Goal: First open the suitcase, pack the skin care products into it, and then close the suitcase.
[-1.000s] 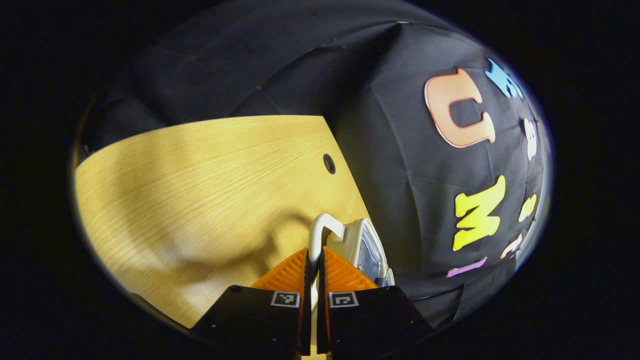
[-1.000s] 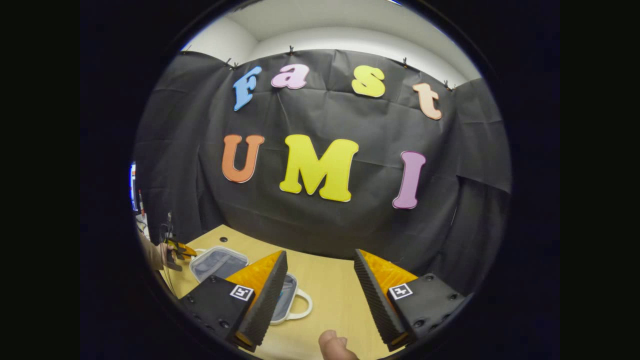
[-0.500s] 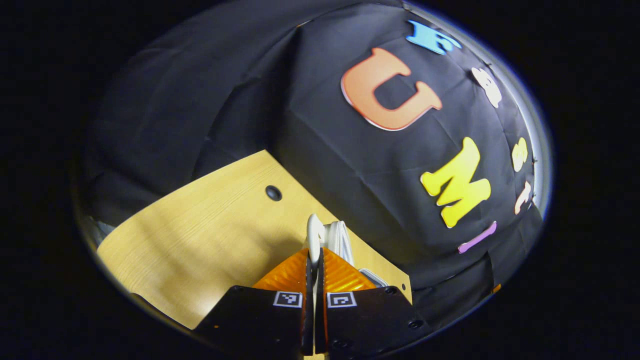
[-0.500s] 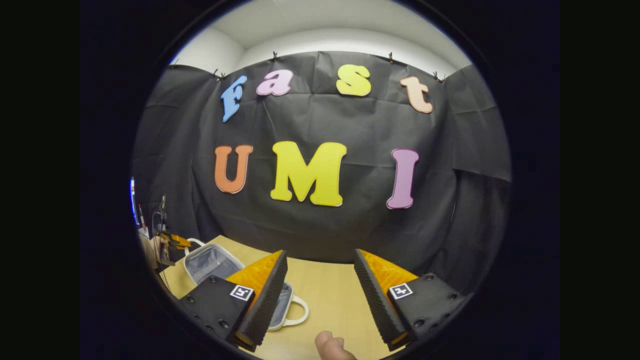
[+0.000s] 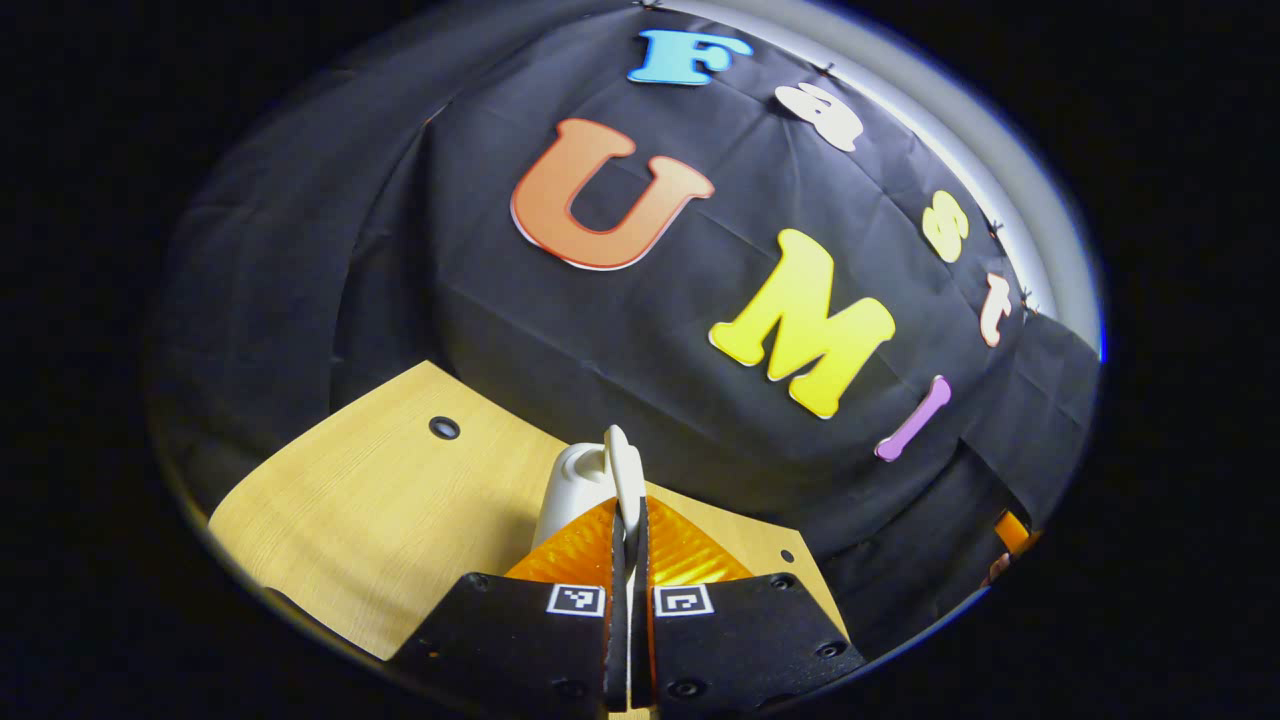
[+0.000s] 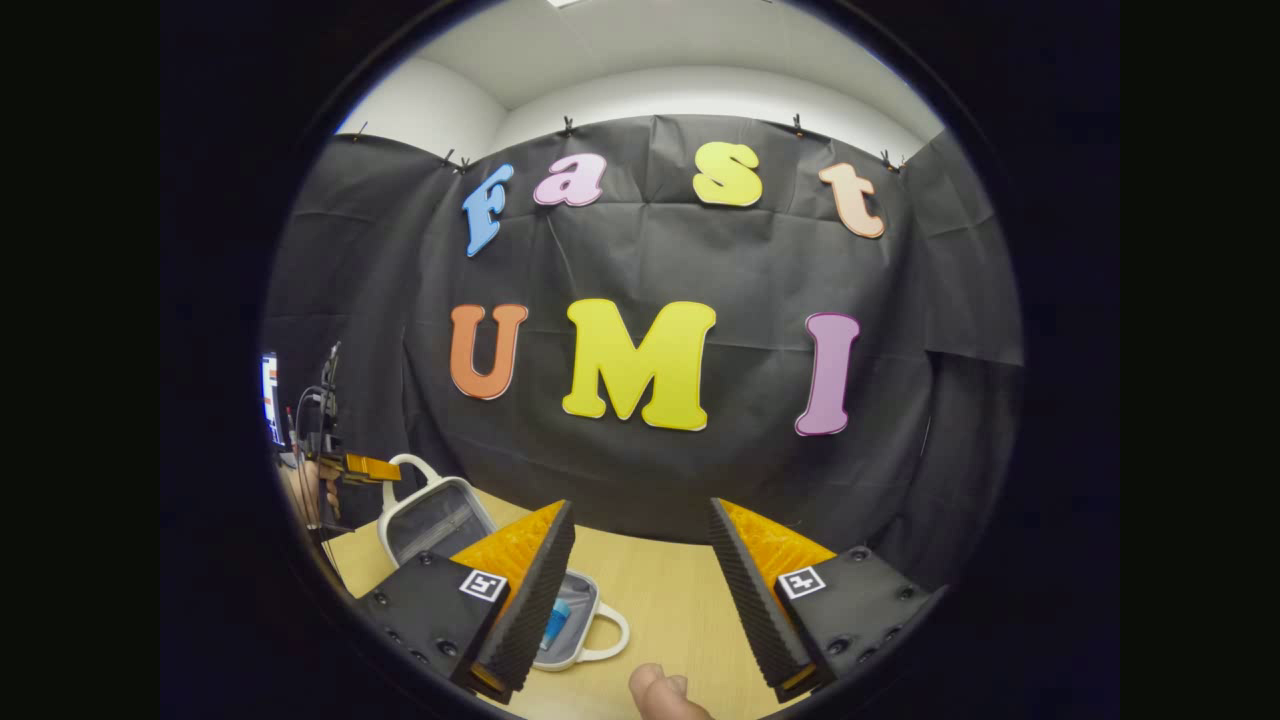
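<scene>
We pinch suitcase lid handle (image 5: pixel 622 468) w/ left gripper (image 5: pixel 629 520), jaws pressed tight on white loop, lower centre of left gripper view. Right gripper (image 6: pixel 640 560) spread wide, holding nothing, hovers above desk (image 6: pixel 660 600). Suitcase (image 6: pixel 470 560) sits lower left of right gripper view, lid (image 6: pixel 435 515) half raised, blue skin care item (image 6: pixel 557 623) inside. Judgement: closing step. We swing lid in smooth arc along hinge, keep pinch firm, avoid dragging base; right gripper could steady base if it slides.

No readable text or numbers. Gripper fingers (image 6: pixel 483 585) carry small black-and-white square marker tags, not legible as text. Far-left screen (image 6: pixel 270 398) too small to read.
</scene>
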